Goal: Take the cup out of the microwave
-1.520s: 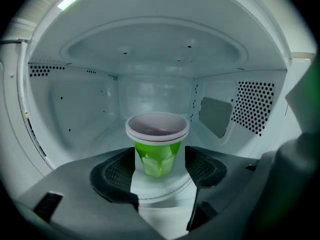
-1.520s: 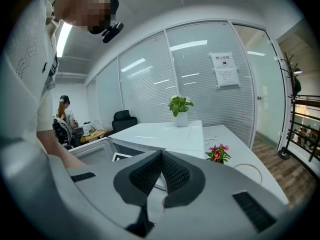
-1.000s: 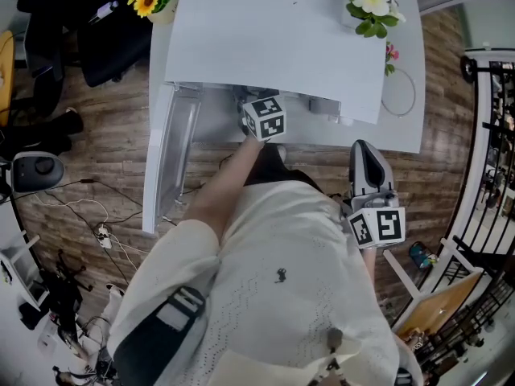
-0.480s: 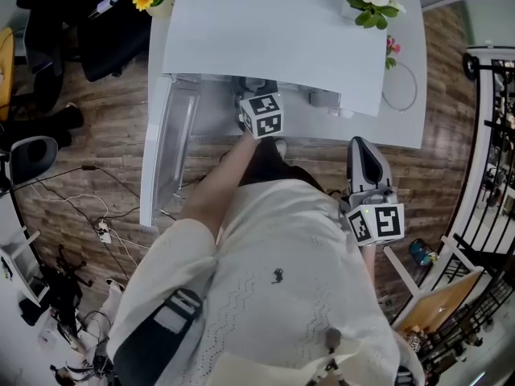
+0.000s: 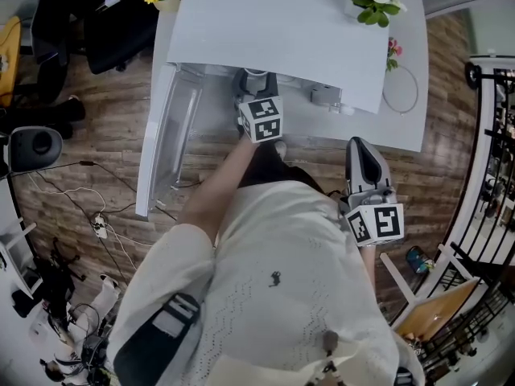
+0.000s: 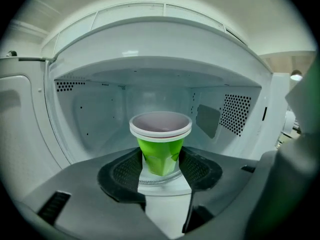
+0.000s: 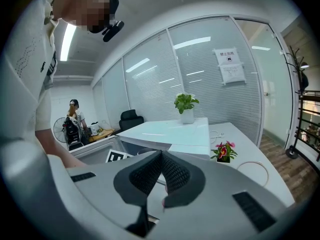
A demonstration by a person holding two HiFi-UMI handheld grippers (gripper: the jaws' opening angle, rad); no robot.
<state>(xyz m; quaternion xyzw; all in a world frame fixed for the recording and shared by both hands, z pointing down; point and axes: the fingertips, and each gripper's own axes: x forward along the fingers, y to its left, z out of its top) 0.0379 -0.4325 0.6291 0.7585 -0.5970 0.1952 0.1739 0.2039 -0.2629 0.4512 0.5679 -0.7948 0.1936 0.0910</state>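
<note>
Left gripper view: my left gripper point(image 6: 161, 166) is clamped on the cup point(image 6: 160, 146), which has bright green faceted sides, a broad white rim and nothing inside. It stands upright in the middle of the open microwave point(image 6: 235, 114). My right gripper point(image 7: 160, 174) has its jaws together, empty.

Green cup point(image 6: 160, 151), white rim, upright, inside open white microwave point(image 6: 100, 109)

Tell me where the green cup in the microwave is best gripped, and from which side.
Grip the green cup on its tapered body below the white rim, from the open front. It stands upright and widens upward, so fingers on either side should catch under the rim.
</note>
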